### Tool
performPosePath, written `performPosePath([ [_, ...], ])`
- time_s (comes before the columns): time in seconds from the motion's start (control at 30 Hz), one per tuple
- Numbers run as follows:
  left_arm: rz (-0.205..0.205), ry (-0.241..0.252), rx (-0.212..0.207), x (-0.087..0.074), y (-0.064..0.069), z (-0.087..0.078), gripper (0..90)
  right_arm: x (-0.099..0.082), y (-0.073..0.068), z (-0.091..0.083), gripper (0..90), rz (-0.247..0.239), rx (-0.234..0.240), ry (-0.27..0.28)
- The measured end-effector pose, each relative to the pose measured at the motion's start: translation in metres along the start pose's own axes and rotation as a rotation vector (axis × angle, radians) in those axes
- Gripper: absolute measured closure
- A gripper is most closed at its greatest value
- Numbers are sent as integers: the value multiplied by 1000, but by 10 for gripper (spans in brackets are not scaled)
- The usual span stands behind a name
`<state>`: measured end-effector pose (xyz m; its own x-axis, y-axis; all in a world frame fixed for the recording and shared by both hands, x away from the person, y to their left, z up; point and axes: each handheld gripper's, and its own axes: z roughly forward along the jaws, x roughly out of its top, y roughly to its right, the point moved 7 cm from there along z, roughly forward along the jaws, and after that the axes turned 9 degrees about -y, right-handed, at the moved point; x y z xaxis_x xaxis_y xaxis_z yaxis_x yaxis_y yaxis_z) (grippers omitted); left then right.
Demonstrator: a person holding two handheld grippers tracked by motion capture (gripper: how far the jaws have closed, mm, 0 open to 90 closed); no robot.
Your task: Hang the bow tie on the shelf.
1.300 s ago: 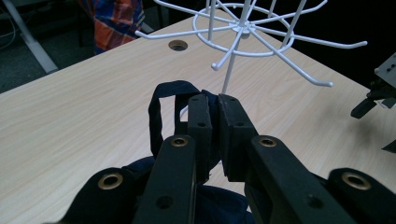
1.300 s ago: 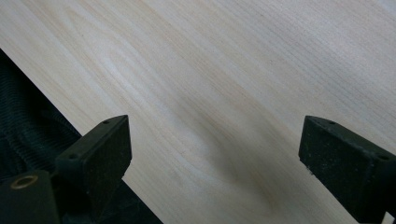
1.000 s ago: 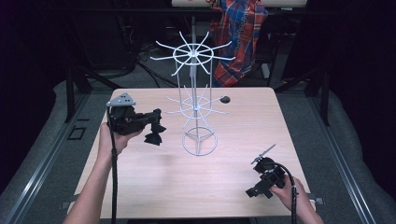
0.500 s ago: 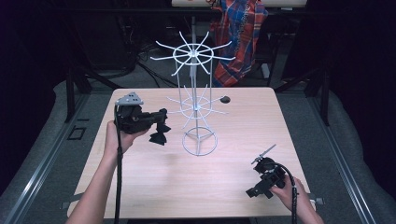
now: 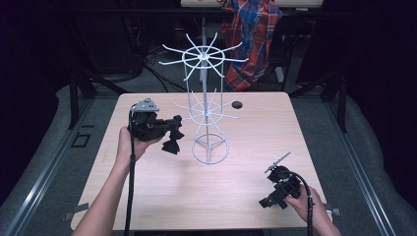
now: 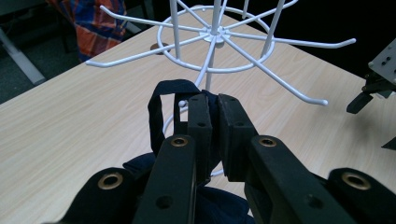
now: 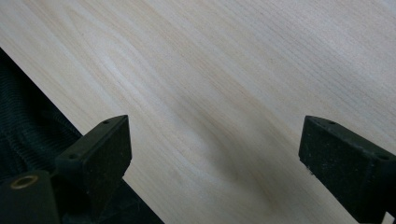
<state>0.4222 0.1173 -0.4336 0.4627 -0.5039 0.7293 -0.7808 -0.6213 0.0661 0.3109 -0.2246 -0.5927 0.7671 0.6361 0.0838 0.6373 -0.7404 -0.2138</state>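
Holding a dark cloth piece (image 6: 163,107) near the white wire rack (image 5: 209,113).
Left gripper (image 6: 212,116) pinches the cloth at 9 o'clock of the rack; its loop may miss the hook tip (image 6: 182,102) and slip off. Right gripper (image 7: 212,168), jaws spread, rests on the table (image 5: 275,128) at 5 o'clock.

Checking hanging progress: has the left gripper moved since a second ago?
Yes: the left gripper rose and edged toward the white rack, carrying the dark cloth.
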Motion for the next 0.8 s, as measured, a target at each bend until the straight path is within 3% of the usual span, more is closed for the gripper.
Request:
performPosePath([
  [0.5, 26, -35, 33, -2, 7, 14, 847, 0, 0, -1, 90, -1, -3, 2],
  [0.6, 28, -38, 38, -2, 8, 16, 847, -1, 2, -2, 90, -19, -8, -22],
  [0.63, 31, -43, 34, -3, 8, 17, 847, 0, 0, -1, 90, 0, -2, 1],
  [0.8, 30, -46, 39, -3, 10, 21, 848, 0, 0, -1, 90, 0, -1, 1],
])
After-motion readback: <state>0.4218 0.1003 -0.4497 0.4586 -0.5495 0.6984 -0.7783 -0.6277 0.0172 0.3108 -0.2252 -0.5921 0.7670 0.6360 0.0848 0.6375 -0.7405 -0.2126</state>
